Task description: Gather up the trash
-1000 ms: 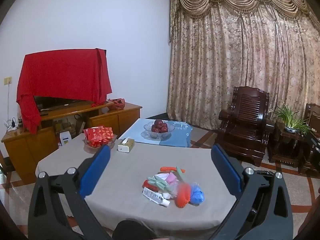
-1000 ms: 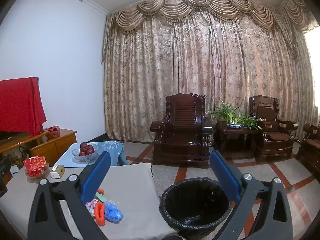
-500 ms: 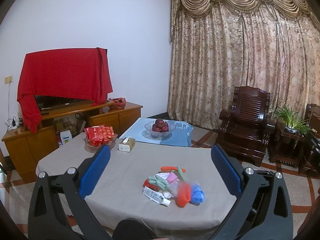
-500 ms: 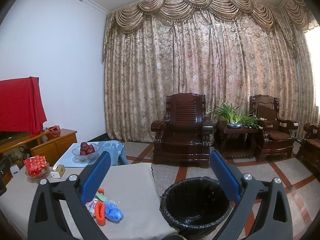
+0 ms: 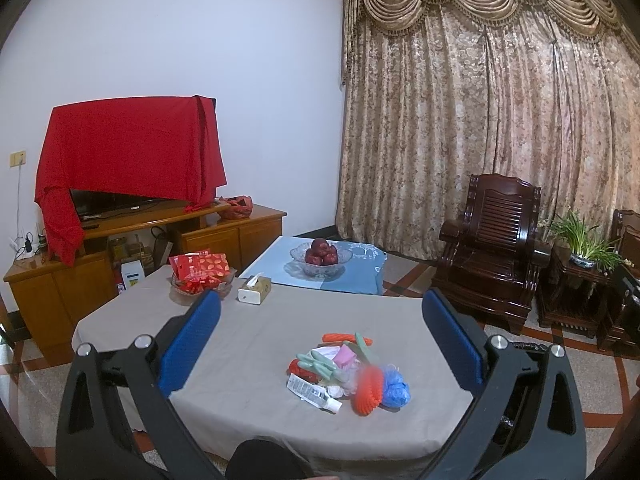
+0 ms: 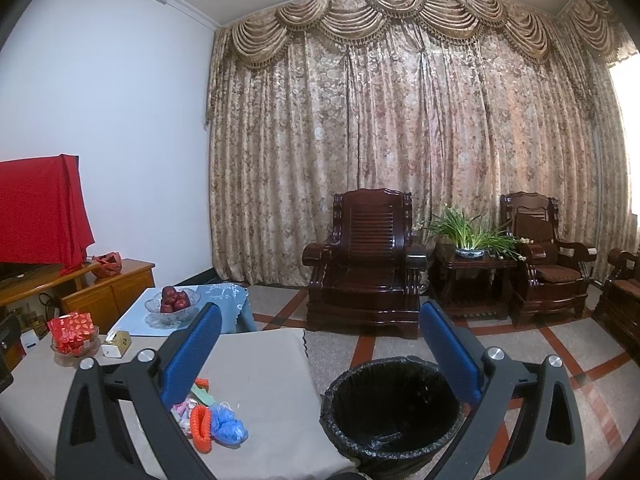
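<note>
Both grippers hover with fingers spread over a trash pile and a bin.

The left gripper (image 5: 320,344) and right gripper (image 6: 320,356) hold nothing. The trash pile (image 5: 348,372) of wrappers, an orange net and a blue bag lies on the grey-clothed tabletop (image 5: 248,360); the black-lined trash bin (image 6: 394,412) stands on the floor just beside the tabletop's edge.

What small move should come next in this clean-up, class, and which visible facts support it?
Probably lower the left tool toward the trash pile on the table and close on one piece, perhaps the blue wad. Both tools are open and empty, the pile lies untouched, and the lined bin beside the table looks ready to receive it.
</note>
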`<state>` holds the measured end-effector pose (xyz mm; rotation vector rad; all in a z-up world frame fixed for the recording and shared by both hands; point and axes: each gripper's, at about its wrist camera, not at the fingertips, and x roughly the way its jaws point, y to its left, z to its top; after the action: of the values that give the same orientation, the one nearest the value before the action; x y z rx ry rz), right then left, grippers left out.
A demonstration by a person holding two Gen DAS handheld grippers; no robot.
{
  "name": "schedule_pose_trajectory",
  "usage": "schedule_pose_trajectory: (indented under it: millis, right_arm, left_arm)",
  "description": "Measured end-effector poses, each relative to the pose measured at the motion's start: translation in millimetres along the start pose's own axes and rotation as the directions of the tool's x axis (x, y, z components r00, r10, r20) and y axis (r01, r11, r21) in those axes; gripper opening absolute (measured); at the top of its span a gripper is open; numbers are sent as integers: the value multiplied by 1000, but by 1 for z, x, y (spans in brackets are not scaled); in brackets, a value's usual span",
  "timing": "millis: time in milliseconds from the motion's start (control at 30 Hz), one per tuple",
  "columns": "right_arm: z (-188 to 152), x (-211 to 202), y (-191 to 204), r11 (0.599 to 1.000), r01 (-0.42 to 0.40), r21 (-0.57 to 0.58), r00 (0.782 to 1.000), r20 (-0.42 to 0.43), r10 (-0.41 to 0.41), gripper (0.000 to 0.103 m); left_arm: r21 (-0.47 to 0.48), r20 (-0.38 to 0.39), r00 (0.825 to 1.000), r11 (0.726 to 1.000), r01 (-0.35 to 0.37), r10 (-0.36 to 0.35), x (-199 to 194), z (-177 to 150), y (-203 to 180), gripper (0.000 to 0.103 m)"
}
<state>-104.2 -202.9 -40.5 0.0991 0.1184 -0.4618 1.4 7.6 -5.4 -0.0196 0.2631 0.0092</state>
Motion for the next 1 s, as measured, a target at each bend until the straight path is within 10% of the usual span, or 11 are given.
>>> schedule_pose_trajectory:
  millis: [1000]
  right_arm:
    - [4, 3, 13, 1000, 1, -4, 1000, 4, -1, 97]
  left_arm:
    - [-6, 0, 1000, 1000, -1, 1, -2, 6, 0, 98]
